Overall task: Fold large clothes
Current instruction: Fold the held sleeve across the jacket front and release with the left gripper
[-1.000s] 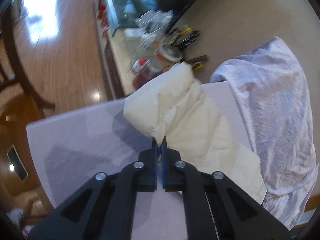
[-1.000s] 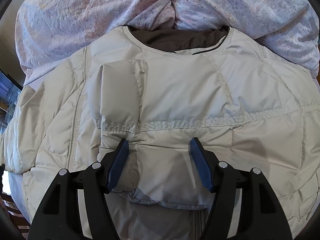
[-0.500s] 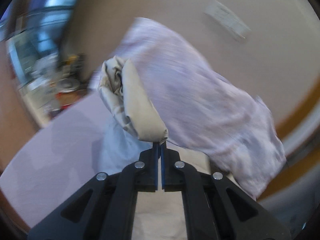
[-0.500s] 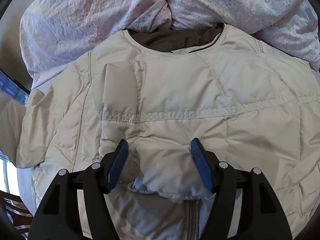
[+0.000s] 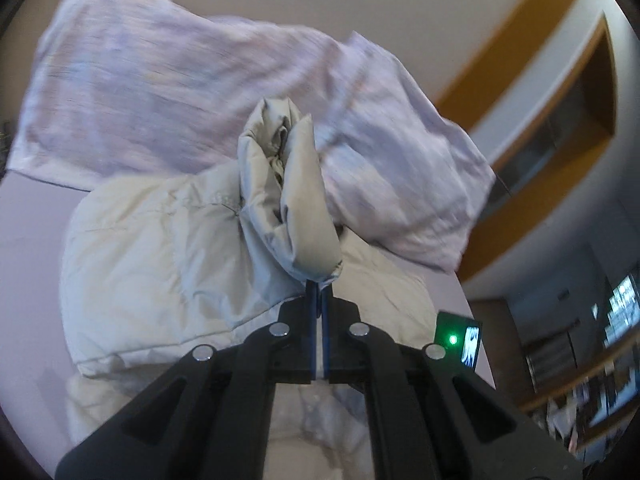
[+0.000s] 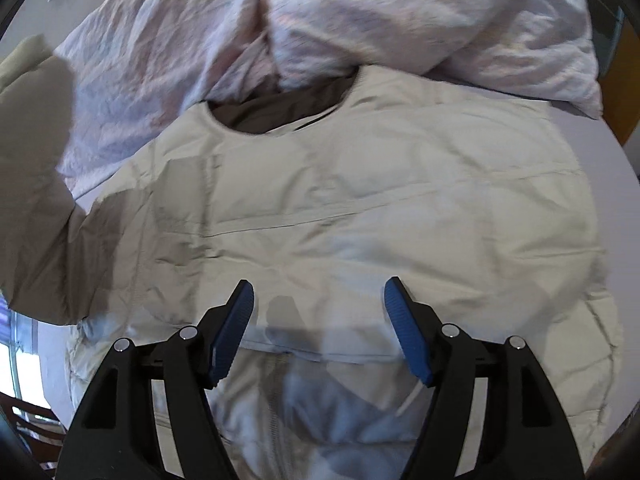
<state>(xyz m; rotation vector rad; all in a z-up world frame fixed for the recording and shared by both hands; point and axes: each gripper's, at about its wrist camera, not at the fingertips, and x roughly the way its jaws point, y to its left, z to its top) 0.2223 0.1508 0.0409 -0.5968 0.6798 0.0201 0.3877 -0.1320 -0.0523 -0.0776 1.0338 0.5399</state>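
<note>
A cream quilted puffer jacket [image 6: 360, 208] lies spread on a pale lilac bed, collar toward the far side with its dark lining [image 6: 276, 114] showing. My left gripper [image 5: 318, 286] is shut on the end of the jacket's sleeve [image 5: 298, 216] and holds it lifted above the jacket body [image 5: 160, 256]. That raised sleeve shows at the left edge of the right wrist view [image 6: 32, 168]. My right gripper [image 6: 318, 300] is open and empty, hovering just above the jacket's lower middle, blue pads [image 6: 234, 328] on either side of a fold.
A crumpled lilac duvet [image 6: 360, 20] is bunched behind the collar; it also shows in the left wrist view [image 5: 180, 92]. A small device with a green light [image 5: 456, 338] is at the jacket's right. Wooden trim [image 5: 520, 52] and shelving lie beyond the bed.
My left gripper has swung from the bed's far-left side toward the jacket, carrying the sleeve up and over the body. My right gripper has shifted slightly back and stays open.
</note>
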